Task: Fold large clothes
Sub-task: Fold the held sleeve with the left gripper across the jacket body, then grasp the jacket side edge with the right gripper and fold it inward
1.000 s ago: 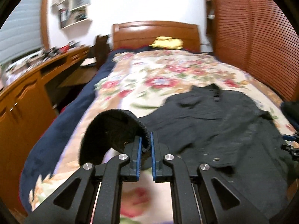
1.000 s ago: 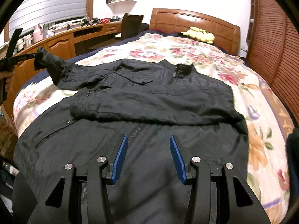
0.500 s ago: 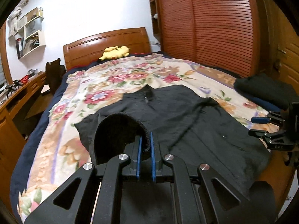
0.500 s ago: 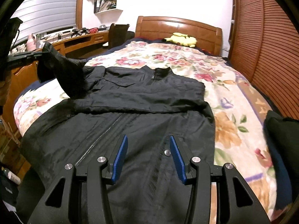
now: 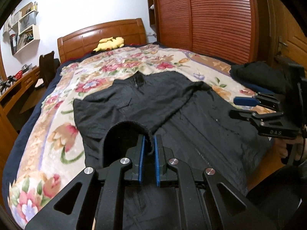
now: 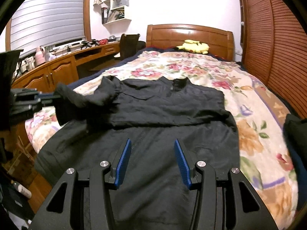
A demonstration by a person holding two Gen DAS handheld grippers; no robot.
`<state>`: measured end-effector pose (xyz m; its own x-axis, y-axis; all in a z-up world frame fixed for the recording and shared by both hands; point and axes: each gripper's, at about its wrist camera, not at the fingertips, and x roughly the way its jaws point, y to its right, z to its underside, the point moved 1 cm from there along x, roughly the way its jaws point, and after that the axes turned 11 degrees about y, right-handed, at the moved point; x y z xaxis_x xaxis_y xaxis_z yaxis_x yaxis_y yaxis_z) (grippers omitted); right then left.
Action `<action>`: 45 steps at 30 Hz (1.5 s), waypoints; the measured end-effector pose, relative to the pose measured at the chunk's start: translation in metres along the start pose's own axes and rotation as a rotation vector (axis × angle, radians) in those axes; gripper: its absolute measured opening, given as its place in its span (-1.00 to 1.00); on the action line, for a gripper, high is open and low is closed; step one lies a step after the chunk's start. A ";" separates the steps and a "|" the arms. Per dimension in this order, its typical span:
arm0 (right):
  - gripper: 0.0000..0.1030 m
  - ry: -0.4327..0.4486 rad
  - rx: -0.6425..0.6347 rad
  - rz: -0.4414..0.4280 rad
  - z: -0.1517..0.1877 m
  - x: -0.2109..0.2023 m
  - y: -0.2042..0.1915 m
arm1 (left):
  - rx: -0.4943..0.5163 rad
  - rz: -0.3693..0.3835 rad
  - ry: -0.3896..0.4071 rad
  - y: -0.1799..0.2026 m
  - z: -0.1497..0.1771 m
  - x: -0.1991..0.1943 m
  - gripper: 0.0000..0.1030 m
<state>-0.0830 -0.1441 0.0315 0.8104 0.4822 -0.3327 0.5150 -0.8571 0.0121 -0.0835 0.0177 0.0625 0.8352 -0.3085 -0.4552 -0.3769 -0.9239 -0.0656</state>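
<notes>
Jacket [image 5: 172, 103] cuff [image 5: 132, 132] pinched in L gripper [image 5: 149, 149]; R gripper [image 6: 152, 147] spread, empty, above hem.

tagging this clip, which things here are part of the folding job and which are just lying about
Part of the job:
- jacket
- its sleeve cuff, pinched in the left gripper
- right gripper, jaws open, empty

Lying about:
- yellow plush
- dark bundle
- chair
- desk clutter
- shelves
</notes>
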 end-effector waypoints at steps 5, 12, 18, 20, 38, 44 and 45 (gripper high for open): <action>-0.06 -0.005 -0.029 -0.018 0.007 0.008 -0.010 | -0.032 0.003 0.014 0.001 0.019 -0.015 -0.27; -0.06 -0.010 -0.015 -0.057 0.006 0.026 -0.020 | -0.047 -0.037 0.060 -0.008 0.041 -0.044 0.58; -0.06 -0.018 0.004 -0.128 0.005 0.039 -0.033 | -0.111 -0.108 0.091 -0.039 0.067 -0.072 0.58; -0.06 -0.022 -0.007 -0.149 0.005 0.045 -0.040 | -0.140 -0.123 0.091 -0.051 0.076 -0.078 0.58; 0.24 -0.088 -0.093 -0.317 0.008 0.099 -0.097 | -0.236 -0.222 0.061 -0.105 0.129 -0.094 0.58; 0.26 -0.140 -0.166 -0.315 0.011 0.108 -0.105 | -0.243 -0.225 0.067 -0.108 0.132 -0.096 0.58; 0.26 -0.149 -0.175 -0.310 0.012 0.110 -0.104 | -0.243 -0.225 0.068 -0.108 0.132 -0.096 0.58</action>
<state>-0.0507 -0.0042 -0.0174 0.5657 0.6713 -0.4790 0.7797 -0.6245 0.0457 -0.1758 0.1769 -0.0042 0.9144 -0.0973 -0.3929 -0.0802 -0.9950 0.0596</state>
